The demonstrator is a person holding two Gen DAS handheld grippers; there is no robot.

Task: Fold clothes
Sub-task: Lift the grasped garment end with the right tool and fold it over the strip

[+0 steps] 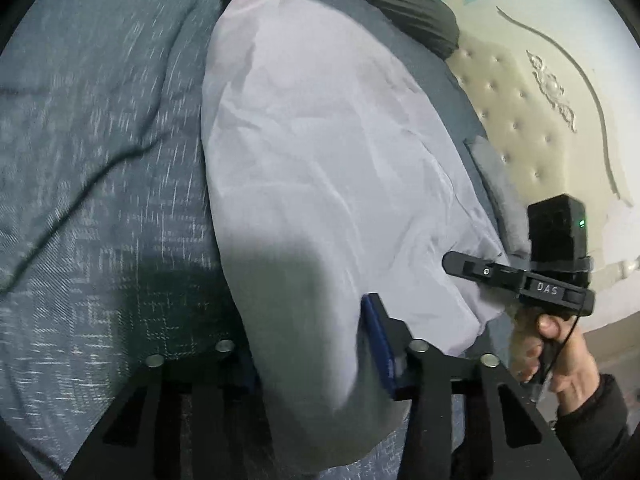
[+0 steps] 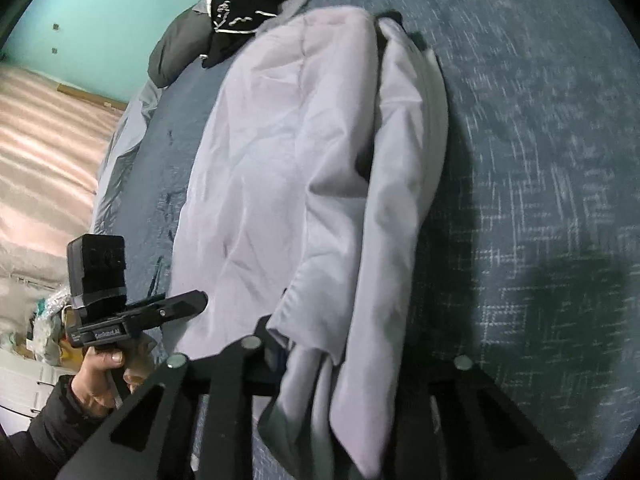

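A pale lavender garment (image 1: 320,140) lies lengthwise on the blue-grey bed cover (image 1: 80,160). Its near end rises into my left gripper (image 1: 312,344), where a thick bunch of cloth fills the gap between the jaws; the blue pad (image 1: 380,348) presses on it and the other pad is hidden by cloth. In the right wrist view the same garment (image 2: 280,160) shows a folded strip along its right side, and its near corner hangs bunched in my right gripper (image 2: 336,352), which is shut on it. Each view also catches the other gripper at the garment's edge: the right gripper (image 1: 460,266) and the left gripper (image 2: 196,302).
A black garment with white trim (image 2: 240,12) and a dark grey jacket (image 1: 400,0) lie at the far end of the bed. A tufted beige headboard (image 1: 520,120) stands on one side. A pink striped surface (image 2: 40,140) and clutter lie beyond the other edge.
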